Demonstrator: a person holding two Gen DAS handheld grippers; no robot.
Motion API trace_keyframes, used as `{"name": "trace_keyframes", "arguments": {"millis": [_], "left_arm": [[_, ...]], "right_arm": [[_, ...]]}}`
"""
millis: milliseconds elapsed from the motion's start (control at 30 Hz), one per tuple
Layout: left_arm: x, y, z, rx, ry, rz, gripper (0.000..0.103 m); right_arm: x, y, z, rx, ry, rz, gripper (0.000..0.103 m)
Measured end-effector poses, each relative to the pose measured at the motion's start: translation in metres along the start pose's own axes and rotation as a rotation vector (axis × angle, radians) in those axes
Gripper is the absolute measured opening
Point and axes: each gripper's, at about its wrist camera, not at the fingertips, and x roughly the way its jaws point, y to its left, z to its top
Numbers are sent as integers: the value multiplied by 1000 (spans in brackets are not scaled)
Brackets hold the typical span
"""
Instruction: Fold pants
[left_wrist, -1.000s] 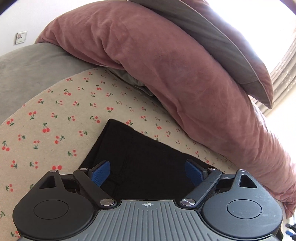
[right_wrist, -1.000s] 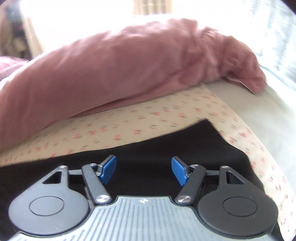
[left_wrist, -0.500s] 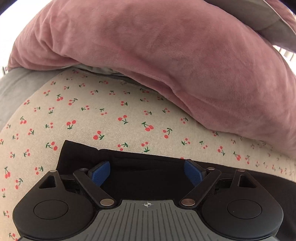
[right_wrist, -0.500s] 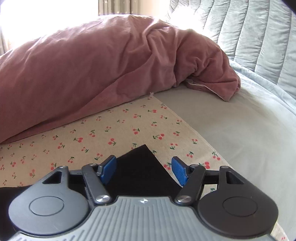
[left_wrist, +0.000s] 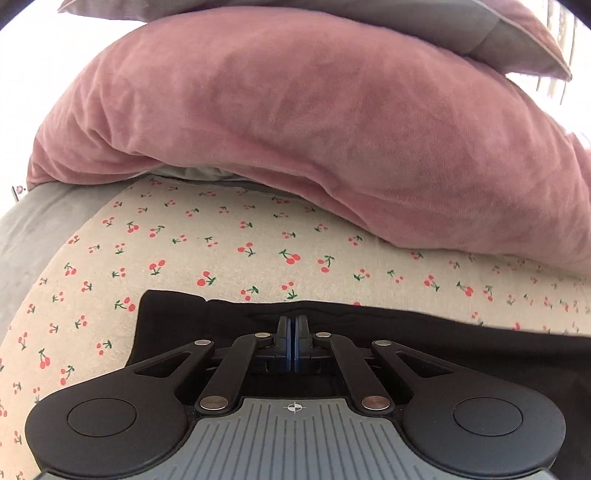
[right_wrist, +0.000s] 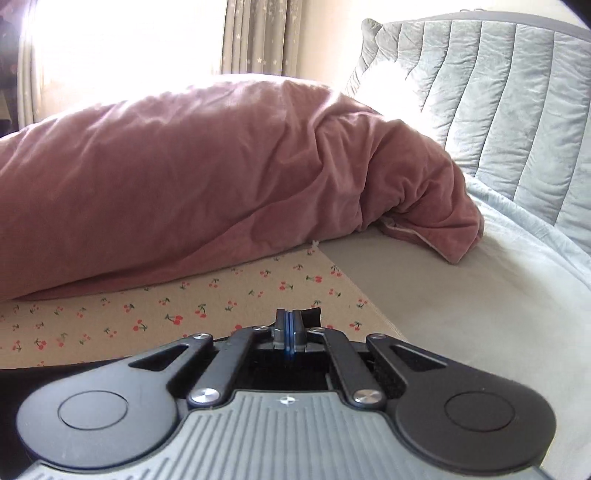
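Black pants (left_wrist: 443, 343) lie flat on a cherry-print cloth (left_wrist: 221, 251) spread over the bed. In the left wrist view my left gripper (left_wrist: 294, 325) is shut, its blue pads pinching the far edge of the pants near their left corner. In the right wrist view my right gripper (right_wrist: 290, 325) is shut on a corner of the black pants (right_wrist: 314, 314), which peeks out just right of the pads. Most of the pants is hidden under the gripper bodies.
A bulky pink duvet (left_wrist: 332, 140) lies along the far side of the cloth (right_wrist: 147, 314), close behind the pants; it also shows in the right wrist view (right_wrist: 184, 184). Grey bedsheet (right_wrist: 461, 314) lies to the right, with a quilted grey headboard (right_wrist: 498, 92) behind.
Both grippers have closed from open onto the pants' edge. The right gripper has swung toward the pants' right corner; the left has lowered to the far edge.
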Motion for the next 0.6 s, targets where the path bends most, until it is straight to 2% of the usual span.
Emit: {"name": "trace_keyframes", "arguments": {"millis": [133,200,267,333,433,600], "left_arm": [[-45,14,-2,-53,-58,-63,0],[-77,28,-9,-105,-89,-115,0],[-114,42,-24,-111,-119,-161,0],[-145,53,-43,-87,-133,-179,0],[-180,65,-80,-50,-107,-189,0],[-211,79,-145,-15,-39,-210,0]], "right_arm": [[-52,-12,24,-21,-66,11,0],[-83,-25,26,2,-97,30,0],[-117,-44,19,46,-131,75,0],[-155,-71,4,80,-139,122,0],[-195,-109,-31,118,-99,134,0],[-225,-154,-101,208,-3,125,0]]}}
